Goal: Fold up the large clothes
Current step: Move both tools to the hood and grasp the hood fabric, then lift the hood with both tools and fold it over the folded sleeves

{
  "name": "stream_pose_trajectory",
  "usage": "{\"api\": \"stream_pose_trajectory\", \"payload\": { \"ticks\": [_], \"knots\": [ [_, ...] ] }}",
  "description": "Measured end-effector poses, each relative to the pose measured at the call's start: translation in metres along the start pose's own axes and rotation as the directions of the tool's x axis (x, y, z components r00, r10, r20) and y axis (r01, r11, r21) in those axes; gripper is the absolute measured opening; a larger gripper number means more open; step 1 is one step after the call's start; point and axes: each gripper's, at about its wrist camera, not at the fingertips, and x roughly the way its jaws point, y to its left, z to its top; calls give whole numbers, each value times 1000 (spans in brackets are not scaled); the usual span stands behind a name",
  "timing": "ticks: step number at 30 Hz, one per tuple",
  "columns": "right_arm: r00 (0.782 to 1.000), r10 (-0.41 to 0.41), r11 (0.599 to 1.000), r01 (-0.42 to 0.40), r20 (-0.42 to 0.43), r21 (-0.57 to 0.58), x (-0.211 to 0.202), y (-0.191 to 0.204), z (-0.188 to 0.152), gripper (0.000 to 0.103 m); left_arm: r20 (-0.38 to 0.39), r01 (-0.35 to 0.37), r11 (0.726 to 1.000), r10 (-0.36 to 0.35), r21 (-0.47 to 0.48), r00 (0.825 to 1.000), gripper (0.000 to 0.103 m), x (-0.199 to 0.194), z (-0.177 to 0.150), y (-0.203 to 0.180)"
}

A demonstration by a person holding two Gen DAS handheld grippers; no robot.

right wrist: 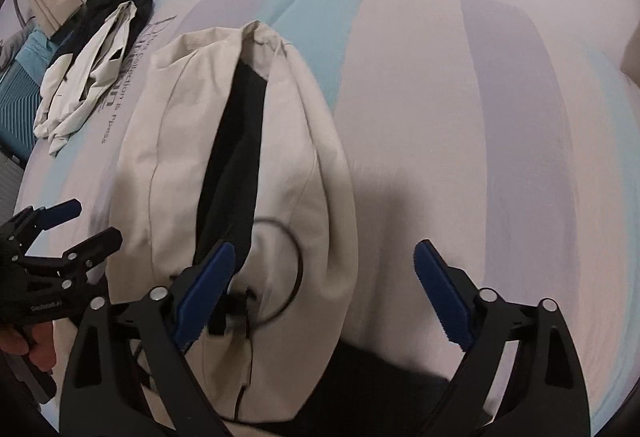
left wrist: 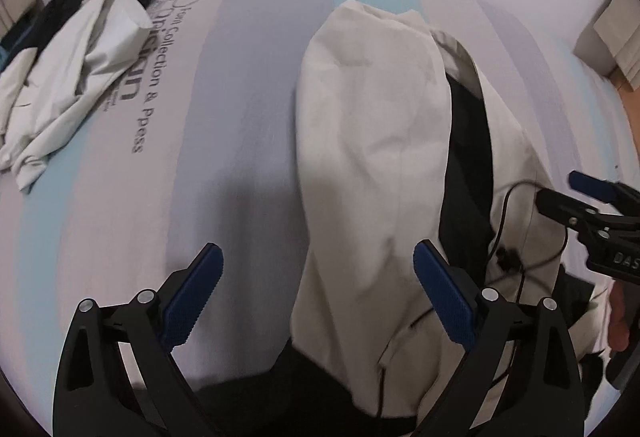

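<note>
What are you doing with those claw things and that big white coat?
A person is holding a claw in each hand to fold clothes on a striped bed. The big cream jacket with a black lining lies lengthwise in front of them, its sides partly folded in. Both the left claw and the right claw are open above it, gripping nothing. Another crumpled garment waits farther off on the bed.

Two cream-and-black garments (left wrist: 372, 141) (left wrist: 72, 65) and two grippers (left wrist: 316, 297) (right wrist: 324, 297) show.
</note>
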Motion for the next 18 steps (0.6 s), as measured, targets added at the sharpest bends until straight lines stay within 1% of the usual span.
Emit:
{"api": "stream_pose_trajectory", "payload": {
  "ticks": [2, 4, 7, 8, 10, 11, 12, 13, 15, 16, 18],
  "knots": [
    [1000, 13, 1000, -13, -11, -9, 5, -1, 9, 85, -7, 5, 1000, -5, 4, 1000, 93, 6, 9, -1],
    [999, 15, 1000, -16, -30, -24, 11, -1, 16, 84, -25, 31, 1000, -31, -1, 999, 93, 13, 18, 0],
    [995, 69, 998, -69, -70, 3, 21, -7, 27, 84, -47, 53, 998, -54, -17, 997, 93, 21, 30, 4],
    [993, 87, 996, -87, -76, 16, 23, -10, 29, 83, -51, 55, 998, -55, -7, 997, 93, 25, 36, 5],
    [982, 169, 985, -165, -89, 57, 30, -17, 35, 83, -56, 50, 998, -49, 25, 997, 93, 33, 48, 6],
    [970, 223, 973, -216, -92, 80, 34, -22, 38, 83, -57, 61, 997, -59, 39, 997, 93, 37, 52, 6],
    [962, 255, 965, -246, -96, 96, 37, -25, 42, 83, -66, 78, 996, -74, 52, 995, 93, 43, 59, 8],
    [958, 267, 961, -257, -100, 103, 40, -27, 43, 82, -78, 86, 995, -81, 58, 994, 93, 47, 63, 9],
    [948, 295, 953, -283, -119, 106, 47, -28, 49, 77, -88, 103, 993, -97, 63, 991, 93, 54, 72, 13],
    [945, 303, 951, -291, -126, 107, 50, -28, 51, 77, -96, 115, 991, -109, 62, 989, 93, 57, 75, 14],
    [948, 284, 958, -274, -141, 89, 55, -25, 54, 77, -95, 135, 989, -128, 67, 987, 93, 58, 76, 12]
  ]
}}
